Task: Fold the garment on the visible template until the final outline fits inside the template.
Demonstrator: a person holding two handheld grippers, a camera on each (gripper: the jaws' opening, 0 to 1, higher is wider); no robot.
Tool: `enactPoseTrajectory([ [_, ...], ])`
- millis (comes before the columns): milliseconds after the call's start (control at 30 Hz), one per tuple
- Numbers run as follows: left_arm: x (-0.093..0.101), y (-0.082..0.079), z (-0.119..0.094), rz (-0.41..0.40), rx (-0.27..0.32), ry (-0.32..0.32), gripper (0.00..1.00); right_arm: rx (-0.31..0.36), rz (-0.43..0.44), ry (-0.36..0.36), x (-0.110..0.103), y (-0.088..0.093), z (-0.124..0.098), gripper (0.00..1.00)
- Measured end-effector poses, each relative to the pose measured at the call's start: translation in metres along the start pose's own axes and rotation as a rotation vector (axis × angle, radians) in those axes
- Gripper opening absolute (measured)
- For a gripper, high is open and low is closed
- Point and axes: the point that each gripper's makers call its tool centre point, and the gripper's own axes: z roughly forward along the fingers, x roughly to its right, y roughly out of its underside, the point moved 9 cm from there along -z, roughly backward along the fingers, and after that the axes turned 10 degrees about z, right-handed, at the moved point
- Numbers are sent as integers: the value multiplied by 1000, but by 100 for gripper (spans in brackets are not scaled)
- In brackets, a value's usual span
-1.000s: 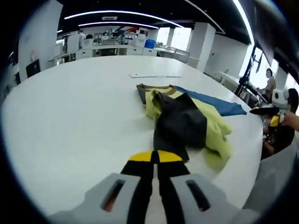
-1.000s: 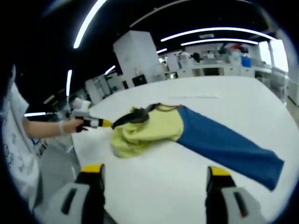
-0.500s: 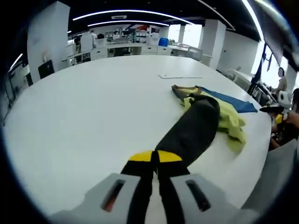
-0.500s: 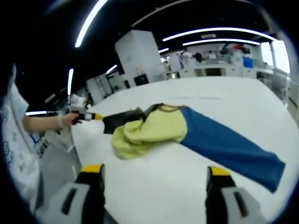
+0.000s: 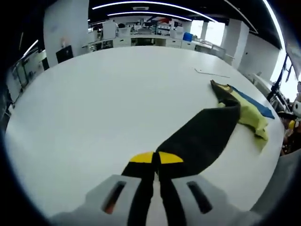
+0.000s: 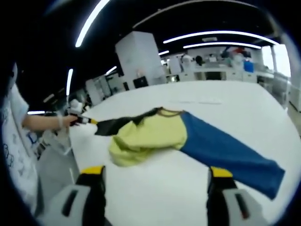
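Note:
A garment lies on the white table: black sleeve, yellow body, blue sleeve. My left gripper is shut on the end of the black sleeve, which stretches away from it toward the yellow body. In the right gripper view the blue sleeve lies spread to the right, the yellow body is bunched in the middle, and the black sleeve runs left to the left gripper, held by a hand. My right gripper stands open over bare table, short of the garment.
A thin flat white sheet lies on the table beyond the garment. The table's curved edge runs close to the garment. A person's sleeve and shirt fill the left side. Desks and pillars stand far behind.
My left gripper has drawn the black sleeve out of the bunched pile, away from the body, so it now lies stretched long. The right gripper stays open and has barely moved.

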Motion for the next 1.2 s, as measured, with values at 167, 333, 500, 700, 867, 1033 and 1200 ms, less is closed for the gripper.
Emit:
enactPoseTrajectory([
  [167, -14, 1, 8, -5, -30, -34, 0, -6, 2, 10, 1, 0, 2, 93],
  [333, -39, 1, 24, -51, -42, -62, 0, -34, 7, 27, 2, 5, 6, 92],
  [500, -52, 4, 32, -43, -79, -73, 0, -48, 11, 42, 6, 3, 9, 92],
  [700, -66, -4, 51, -10, -113, -86, 0, -53, 13, 50, 8, 0, 15, 91],
  [867, -82, -15, 63, -8, -116, -116, 0, -40, -17, 79, 8, -5, 18, 90],
  [1033, -85, -14, 62, 13, -119, -129, 0, -16, -17, 89, 10, -10, 18, 89],
  [1200, -95, -16, 64, 31, -124, -154, 0, -29, -18, 101, 12, -8, 16, 89],
])
